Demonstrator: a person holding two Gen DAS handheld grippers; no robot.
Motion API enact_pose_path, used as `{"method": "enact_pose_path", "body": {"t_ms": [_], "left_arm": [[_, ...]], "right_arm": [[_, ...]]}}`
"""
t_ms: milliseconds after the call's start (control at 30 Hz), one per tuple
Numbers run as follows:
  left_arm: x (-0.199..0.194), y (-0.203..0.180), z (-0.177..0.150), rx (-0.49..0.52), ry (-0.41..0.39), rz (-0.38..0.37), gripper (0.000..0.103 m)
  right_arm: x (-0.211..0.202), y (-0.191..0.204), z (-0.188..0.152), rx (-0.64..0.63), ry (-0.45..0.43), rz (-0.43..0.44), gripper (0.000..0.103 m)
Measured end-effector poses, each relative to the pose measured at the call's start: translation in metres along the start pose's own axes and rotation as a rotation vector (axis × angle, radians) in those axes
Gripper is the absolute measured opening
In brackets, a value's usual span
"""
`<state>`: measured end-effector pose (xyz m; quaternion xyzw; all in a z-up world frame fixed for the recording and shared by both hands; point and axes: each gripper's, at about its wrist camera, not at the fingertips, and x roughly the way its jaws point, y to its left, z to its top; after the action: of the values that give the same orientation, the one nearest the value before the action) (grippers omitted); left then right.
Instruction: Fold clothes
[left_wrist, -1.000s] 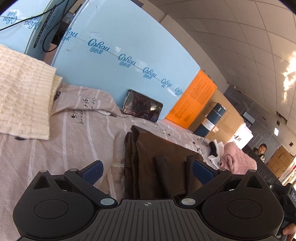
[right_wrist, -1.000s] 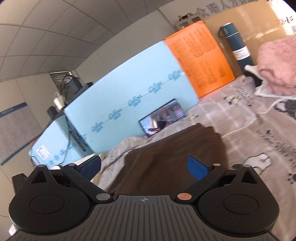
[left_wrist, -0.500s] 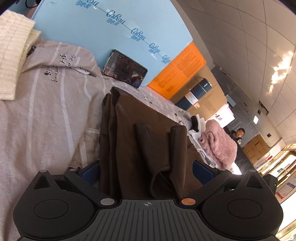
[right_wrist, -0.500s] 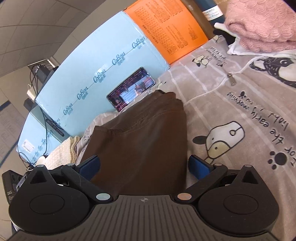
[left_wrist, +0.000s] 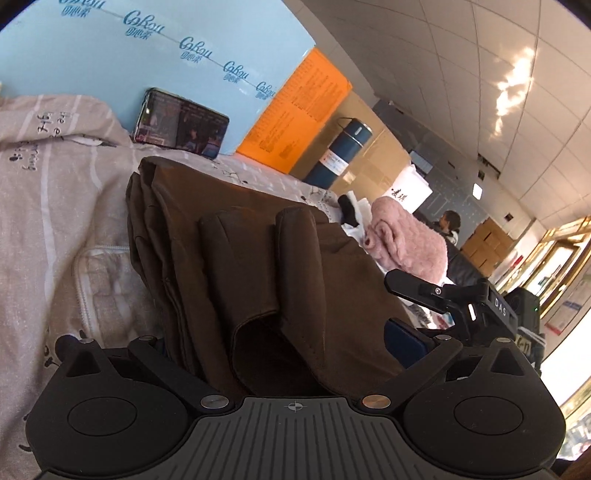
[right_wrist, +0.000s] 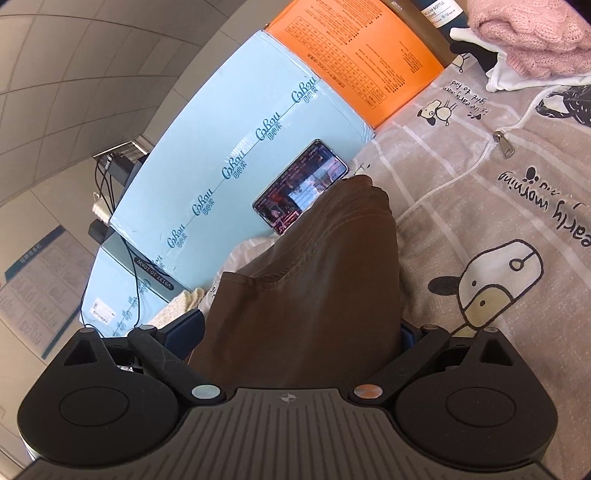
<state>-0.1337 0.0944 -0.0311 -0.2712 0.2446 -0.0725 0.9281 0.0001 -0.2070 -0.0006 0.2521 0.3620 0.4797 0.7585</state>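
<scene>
Right gripper (right_wrist: 301, 332): jaws closing around brown garment (right_wrist: 314, 295).
Left gripper (left_wrist: 280, 343): jaws apart, brown garment between them.

Left gripper (left_wrist: 280, 336), right gripper (right_wrist: 301, 332): black ribbed bodies, blue pads, round silver and copper screws.

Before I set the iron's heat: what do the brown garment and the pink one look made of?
Brown garment: smooth, matte woven cloth, perhaps cotton or a blend; stitched seams and soft creases show. Pink one: fluffy knit, wool or acrylic by its look; fuzzy looped surface. The fibre itself cannot be told.
</scene>
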Motion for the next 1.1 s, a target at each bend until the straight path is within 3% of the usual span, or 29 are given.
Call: {"method": "enact_pose_path", "body": {"t_ms": [67,167,200,233,400,600,767,1100], "left_arm": [[0.002,-0.007,-0.003,0.052,-0.013,0.055,0.098],[0.001,-0.009,-0.004,0.058,-0.040,0.151,0.067],[0.000,-0.009,-0.005,0.051,-0.049,0.180,0.052],[-0.001,-0.008,-0.005,0.044,-0.058,0.198,0.044],[-0.007,-0.042,-0.006,0.109,-0.131,0.278,0.022],[0.003,-0.099,-0.001,0.269,-0.178,0.238,0.018],[0.027,-0.140,0.018,0.357,-0.227,0.151,0.018],[0.130,-0.231,0.076,0.559,-0.319,0.019,0.018]], "right_arm": [[0.000,-0.002,-0.001,0.009,-0.017,-0.030,0.069],[-0.001,-0.009,-0.002,0.044,-0.040,-0.069,0.044],[-0.001,-0.011,-0.002,0.054,-0.045,-0.071,0.041],[-0.002,-0.012,-0.002,0.064,-0.049,-0.072,0.035],[-0.010,-0.009,-0.003,0.029,-0.068,-0.021,0.021],[-0.049,-0.015,0.005,0.096,-0.142,0.083,0.016],[-0.095,-0.025,0.026,0.070,-0.266,0.105,0.016],[-0.164,-0.054,0.103,-0.051,-0.586,0.035,0.016]]}}
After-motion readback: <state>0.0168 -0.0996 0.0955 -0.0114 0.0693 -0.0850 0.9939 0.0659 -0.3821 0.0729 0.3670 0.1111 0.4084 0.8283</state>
